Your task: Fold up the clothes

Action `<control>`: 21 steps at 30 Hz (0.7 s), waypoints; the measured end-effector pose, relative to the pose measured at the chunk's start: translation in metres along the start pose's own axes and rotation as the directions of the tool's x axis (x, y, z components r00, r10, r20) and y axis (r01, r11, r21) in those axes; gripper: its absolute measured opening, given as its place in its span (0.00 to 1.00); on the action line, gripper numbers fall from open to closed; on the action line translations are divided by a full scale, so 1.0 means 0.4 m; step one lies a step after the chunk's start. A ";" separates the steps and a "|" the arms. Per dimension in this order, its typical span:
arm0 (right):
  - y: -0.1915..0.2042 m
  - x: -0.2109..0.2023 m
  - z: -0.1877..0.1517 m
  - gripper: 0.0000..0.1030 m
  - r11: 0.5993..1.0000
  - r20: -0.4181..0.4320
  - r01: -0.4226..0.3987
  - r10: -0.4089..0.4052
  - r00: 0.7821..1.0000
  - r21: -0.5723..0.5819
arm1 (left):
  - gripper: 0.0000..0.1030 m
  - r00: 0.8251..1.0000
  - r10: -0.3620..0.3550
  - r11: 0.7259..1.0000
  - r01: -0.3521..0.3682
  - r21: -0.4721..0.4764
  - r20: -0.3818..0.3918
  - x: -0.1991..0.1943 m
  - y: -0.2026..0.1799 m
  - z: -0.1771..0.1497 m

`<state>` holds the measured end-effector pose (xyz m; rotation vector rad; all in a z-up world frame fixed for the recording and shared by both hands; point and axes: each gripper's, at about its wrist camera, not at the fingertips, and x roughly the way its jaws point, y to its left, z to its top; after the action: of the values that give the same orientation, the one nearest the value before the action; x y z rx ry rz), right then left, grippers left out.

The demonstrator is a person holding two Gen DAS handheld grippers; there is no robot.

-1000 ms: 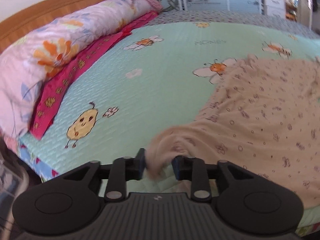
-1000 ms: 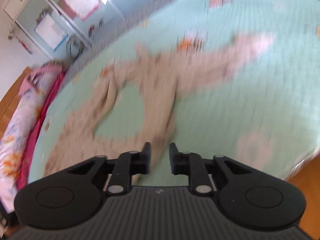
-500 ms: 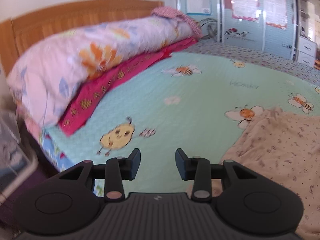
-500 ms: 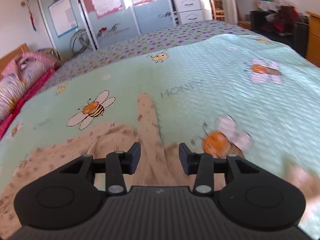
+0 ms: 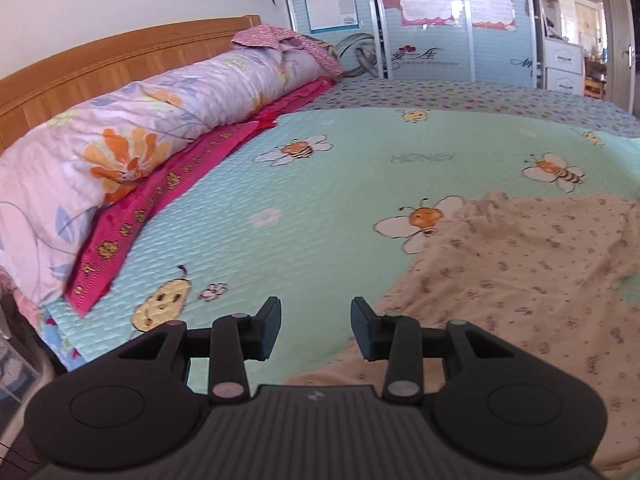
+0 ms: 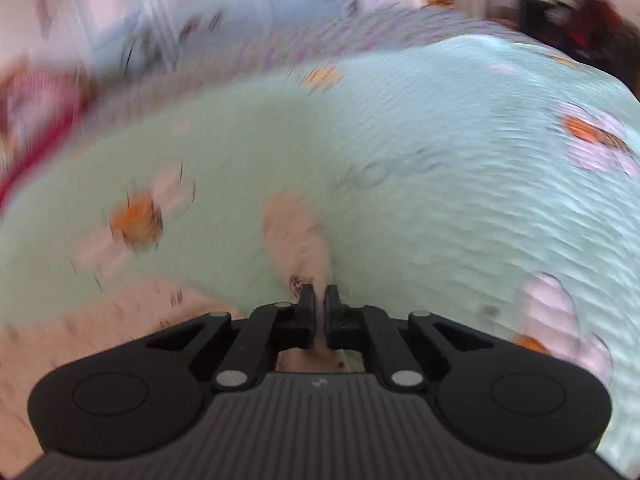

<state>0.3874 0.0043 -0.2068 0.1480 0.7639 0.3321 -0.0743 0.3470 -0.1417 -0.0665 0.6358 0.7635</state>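
Garment (image 5: 520, 280) count: one, beige, lower right on my bedspread (image 5: 320, 200). Left gripper (image 5: 315, 322) jaws apart, empty; right gripper (image 6: 319, 304) clamped on its sleeve (image 6: 298, 240).

Ahead of you the bed wears a mint-green quilted bedspread (image 5: 320, 208) printed with bees, flowers, a yellow pear face and the word HONEY, and beyond its far edge you see a strip of dotted lilac sheet (image 5: 460, 94). Along your left a long floral bolster pillow (image 5: 132, 136) lies against the wooden headboard (image 5: 100, 64), with a magenta patterned cloth (image 5: 160, 200) tucked under its near side and a pink patterned fabric (image 5: 280, 38) draped over its far end. Past the bed you face pale blue sliding wardrobe doors (image 5: 432, 40) hung with posters, with a white drawer unit (image 5: 564, 66) at the right.
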 end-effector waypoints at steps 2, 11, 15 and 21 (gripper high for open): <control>-0.065 -0.123 -0.021 0.06 0.997 0.074 -0.022 0.016 0.997 0.077 | 0.40 1.000 -0.015 1.000 0.015 -0.013 0.014 -0.018 -0.011 0.000; -0.386 -0.750 -0.270 0.06 0.906 0.335 -0.011 -0.144 0.931 0.423 | 0.40 0.985 -0.152 0.988 0.155 -0.027 0.080 -0.122 -0.086 -0.001; -0.516 -0.811 -0.370 0.06 0.815 0.257 0.075 -0.267 0.929 0.575 | 0.40 0.972 -0.203 0.979 0.205 -0.002 0.119 -0.181 -0.112 0.008; -0.544 -0.905 -0.395 0.06 0.777 0.382 -0.033 -0.272 0.883 0.629 | 0.40 0.970 -0.195 0.980 0.200 -0.023 0.146 -0.223 -0.084 0.015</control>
<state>0.0855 -0.3235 -0.1378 0.7796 0.3799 -0.1043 -0.0976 0.2687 -0.0927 -0.1070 0.4707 0.5818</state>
